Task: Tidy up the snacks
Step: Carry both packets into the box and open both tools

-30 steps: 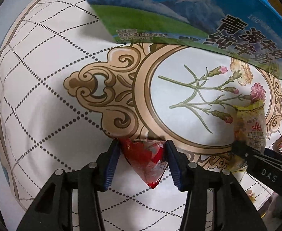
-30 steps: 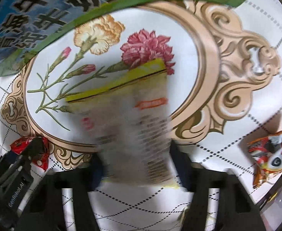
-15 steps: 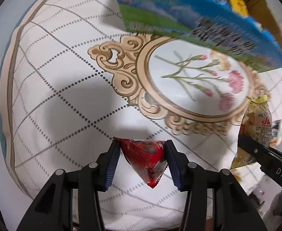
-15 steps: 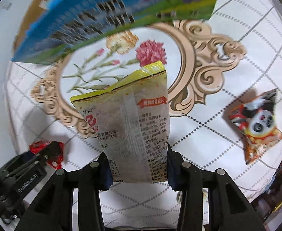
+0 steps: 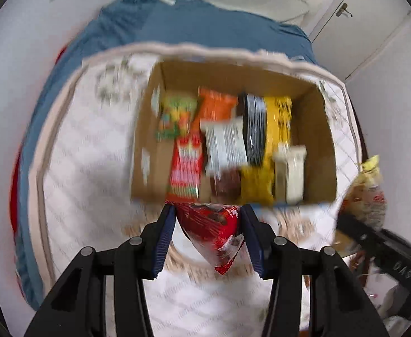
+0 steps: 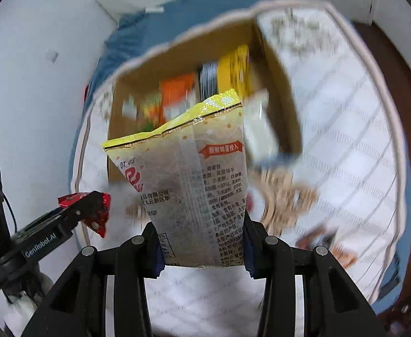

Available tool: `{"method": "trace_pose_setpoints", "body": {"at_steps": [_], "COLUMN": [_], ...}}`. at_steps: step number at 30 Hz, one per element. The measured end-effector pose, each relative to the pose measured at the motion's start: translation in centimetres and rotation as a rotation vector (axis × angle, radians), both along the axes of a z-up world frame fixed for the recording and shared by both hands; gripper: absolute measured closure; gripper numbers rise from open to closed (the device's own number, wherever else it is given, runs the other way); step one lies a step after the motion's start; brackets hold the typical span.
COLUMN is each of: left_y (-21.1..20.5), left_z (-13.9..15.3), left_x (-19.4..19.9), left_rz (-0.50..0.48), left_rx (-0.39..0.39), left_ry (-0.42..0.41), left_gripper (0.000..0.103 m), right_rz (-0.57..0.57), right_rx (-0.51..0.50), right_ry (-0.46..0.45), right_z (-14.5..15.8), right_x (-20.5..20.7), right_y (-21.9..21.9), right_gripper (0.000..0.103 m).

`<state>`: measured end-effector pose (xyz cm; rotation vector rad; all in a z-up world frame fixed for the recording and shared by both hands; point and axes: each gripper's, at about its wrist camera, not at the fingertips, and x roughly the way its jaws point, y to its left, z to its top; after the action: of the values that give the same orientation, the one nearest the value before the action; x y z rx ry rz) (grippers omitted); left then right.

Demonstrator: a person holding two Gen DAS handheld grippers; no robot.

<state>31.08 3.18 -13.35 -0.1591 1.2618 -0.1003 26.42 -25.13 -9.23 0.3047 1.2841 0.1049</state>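
My left tool (image 5: 208,236) clamped the red packet (image 5: 213,230) at lower center, my right tool (image 6: 202,247) gripped the yellow bag (image 6: 185,185); the cardboard box (image 5: 314,140) sat mid-frame, holding blurred snacks

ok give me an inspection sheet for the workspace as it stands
surface: quilted white cloth with beige trim, over a blue sheet
job's things: open box holding many snack packs; red pack and yellow pack held in the air short of it
clutter: blurred packs on the cloth at lower right
grippers: left gripper shut on red pack; right gripper shut on yellow pack
cables: thin black cable by the left gripper
surroundings: white wall, white door
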Motion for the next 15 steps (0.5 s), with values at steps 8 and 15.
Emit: {"method": "trace_pose_setpoints", "body": {"at_steps": [8,15], "left_y": [0.6,2.1], "left_z": [-5.0,-8.8], "left_x": [9.5,12.5], "left_rz": [-0.017,0.006], "left_rx": [0.104,0.120], "left_ry": [0.080,0.161], "left_gripper": [0.058,0.057], "right_rz": [-0.066,-0.098], "right_rx": [-0.064,-0.085], "right_ry": [0.020,0.083], "right_z": [-1.1,-5.5], "right_x": [11.1,16.7], "right_y": [-1.2,-1.4], "right_gripper": [0.058,0.058]}}
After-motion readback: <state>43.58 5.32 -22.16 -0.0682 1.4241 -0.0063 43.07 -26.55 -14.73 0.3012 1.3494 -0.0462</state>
